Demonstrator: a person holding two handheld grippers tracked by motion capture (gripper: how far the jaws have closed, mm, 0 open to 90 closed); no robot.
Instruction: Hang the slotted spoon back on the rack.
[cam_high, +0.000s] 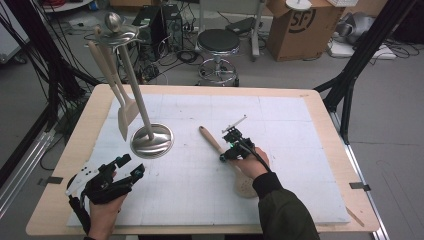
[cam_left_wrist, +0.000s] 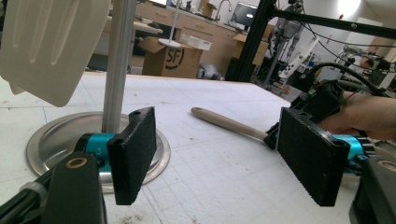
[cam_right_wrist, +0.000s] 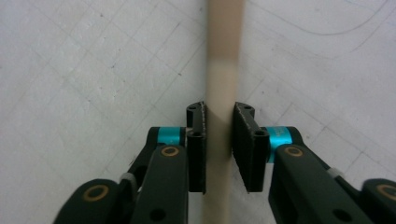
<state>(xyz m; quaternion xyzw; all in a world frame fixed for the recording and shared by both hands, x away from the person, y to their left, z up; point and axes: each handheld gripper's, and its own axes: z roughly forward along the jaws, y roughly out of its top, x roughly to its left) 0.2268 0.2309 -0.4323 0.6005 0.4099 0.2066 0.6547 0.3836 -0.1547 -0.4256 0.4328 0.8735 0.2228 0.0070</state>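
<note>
A beige utensil lies on the white mat, its handle (cam_high: 210, 139) pointing away and its broad head (cam_high: 246, 186) near the person's right wrist. My right gripper (cam_high: 227, 150) is shut on the handle (cam_right_wrist: 222, 56), one jaw pressed to each side (cam_right_wrist: 219, 112). A metal stand with a round base (cam_high: 152, 140) and a leaning pole (cam_high: 137, 90) holds hanging beige spatulas (cam_high: 125, 117). My left gripper (cam_high: 131, 166) is open just in front of the base (cam_left_wrist: 51, 140), with nothing between its jaws (cam_left_wrist: 219, 158). One spatula blade (cam_left_wrist: 51, 46) hangs close above it.
The mat covers a wooden table (cam_high: 75, 150). Behind the table stand a black stool (cam_high: 219, 42), a cardboard box (cam_high: 302, 25) and cables on the floor. Black frame legs (cam_high: 355, 65) rise at the right.
</note>
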